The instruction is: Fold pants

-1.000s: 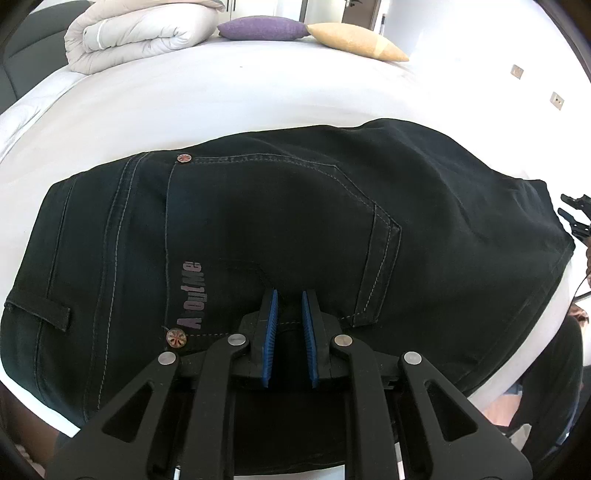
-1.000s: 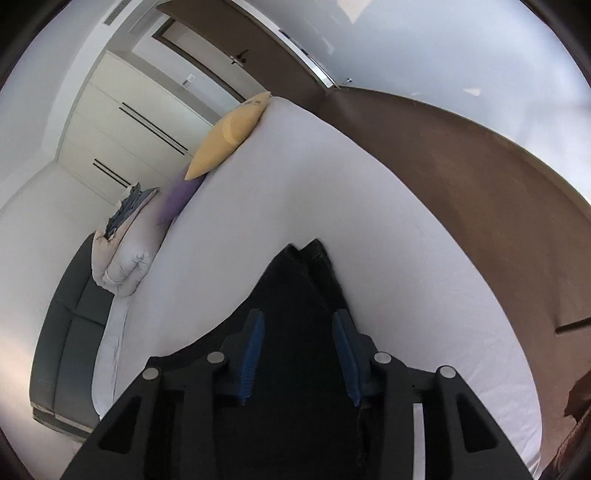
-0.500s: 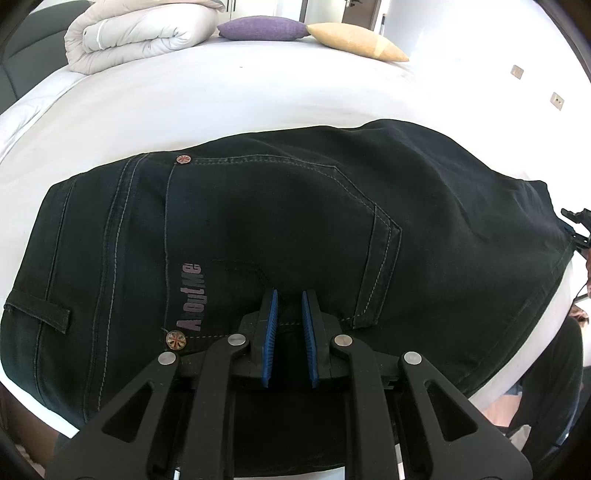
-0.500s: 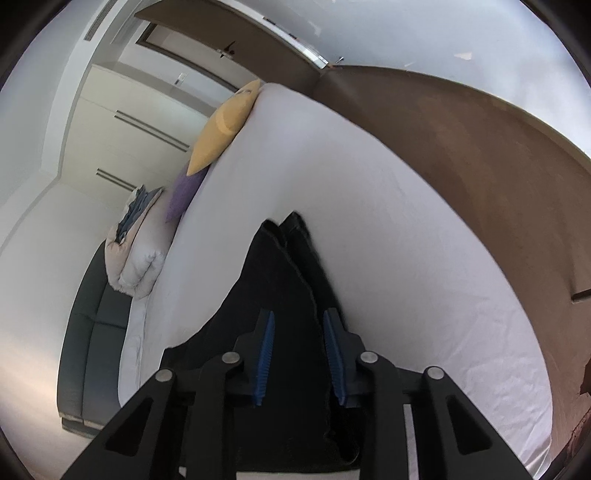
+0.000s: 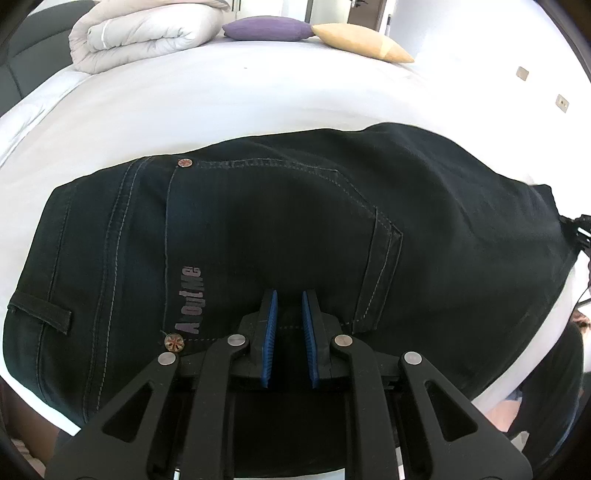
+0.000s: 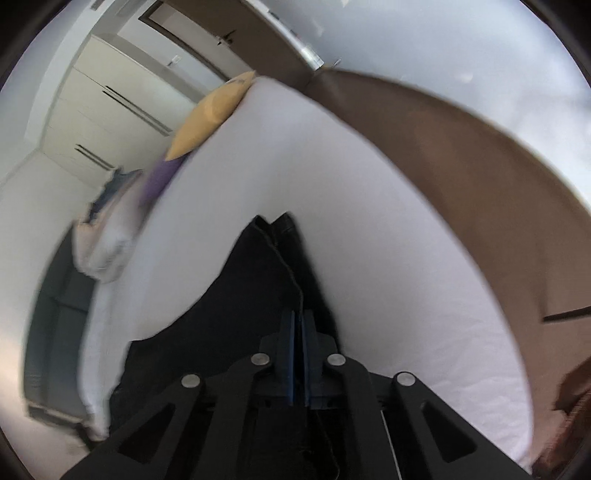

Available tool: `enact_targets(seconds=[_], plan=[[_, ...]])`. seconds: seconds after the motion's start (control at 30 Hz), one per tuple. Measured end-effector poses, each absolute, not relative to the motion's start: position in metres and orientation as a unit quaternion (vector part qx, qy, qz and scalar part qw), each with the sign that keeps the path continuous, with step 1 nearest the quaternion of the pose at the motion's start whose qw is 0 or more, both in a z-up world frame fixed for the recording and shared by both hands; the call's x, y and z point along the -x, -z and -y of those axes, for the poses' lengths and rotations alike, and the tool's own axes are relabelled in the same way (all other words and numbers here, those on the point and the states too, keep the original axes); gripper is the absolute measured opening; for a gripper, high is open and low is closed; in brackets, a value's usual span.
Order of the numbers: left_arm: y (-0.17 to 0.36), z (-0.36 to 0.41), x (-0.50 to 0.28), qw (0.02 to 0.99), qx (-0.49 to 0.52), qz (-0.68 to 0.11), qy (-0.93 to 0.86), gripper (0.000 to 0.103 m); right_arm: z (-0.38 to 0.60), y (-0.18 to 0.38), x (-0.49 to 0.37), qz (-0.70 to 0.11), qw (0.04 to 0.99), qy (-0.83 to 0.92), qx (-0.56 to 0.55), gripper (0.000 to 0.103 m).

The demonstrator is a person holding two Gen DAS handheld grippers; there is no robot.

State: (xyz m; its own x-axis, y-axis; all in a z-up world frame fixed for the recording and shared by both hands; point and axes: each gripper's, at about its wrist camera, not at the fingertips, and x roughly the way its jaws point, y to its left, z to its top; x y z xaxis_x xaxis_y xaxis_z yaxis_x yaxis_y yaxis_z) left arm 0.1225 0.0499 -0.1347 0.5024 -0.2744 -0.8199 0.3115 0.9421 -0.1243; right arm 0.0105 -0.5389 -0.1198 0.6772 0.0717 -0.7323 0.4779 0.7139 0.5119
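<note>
Pants (image 5: 295, 236): black denim, lay flat on white bed (image 5: 221, 99), spread wide ahead of L gripper and to both its sides; back pocket w/ grey lettering and two rivets just ahead-left of the tips.
L gripper (image 5: 289, 295): blue pads a narrow gap apart, dark fabric showing between them at pants' near edge; can't tell if they pinched cloth or only rested on it.
R gripper (image 6: 298, 314): pads pressed together, clamped on a ridge of pants (image 6: 258, 280) fabric; a raised fold/seam ran fwd from the tips to the cloth's far end.
R view: blurred, esp. left side.
Bed beyond R gripper: white sheet (image 6: 332, 184) to right and ahead; brown floor past it.
Far from L gripper: rolled pale duvet (image 5: 144, 31) ahead-left, purple pillow (image 5: 269, 29) and yellow pillow (image 5: 362, 42) straight ahead at bed's far edge, touching each other.
</note>
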Motion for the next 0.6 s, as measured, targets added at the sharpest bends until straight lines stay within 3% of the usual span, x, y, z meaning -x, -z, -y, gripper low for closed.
enact_targets(seconds=[0.4, 0.43, 0.6], plan=[[0.136, -0.047, -0.126, 0.872, -0.014, -0.459, 0.173, 0.015, 0.564, 0.129, 0.028, -0.333, 0.828, 0.213, -0.399, 0.002], [0.136, -0.049, -0.126, 0.872, -0.012, -0.458, 0.173, 0.015, 0.567, 0.126, 0.036, -0.33, 0.818, 0.23, -0.411, 0.008], [0.135, -0.051, -0.125, 0.876, -0.006, -0.452, 0.168, 0.015, 0.495, 0.072, 0.01, -0.337, 0.875, 0.11, -0.33, 0.008]])
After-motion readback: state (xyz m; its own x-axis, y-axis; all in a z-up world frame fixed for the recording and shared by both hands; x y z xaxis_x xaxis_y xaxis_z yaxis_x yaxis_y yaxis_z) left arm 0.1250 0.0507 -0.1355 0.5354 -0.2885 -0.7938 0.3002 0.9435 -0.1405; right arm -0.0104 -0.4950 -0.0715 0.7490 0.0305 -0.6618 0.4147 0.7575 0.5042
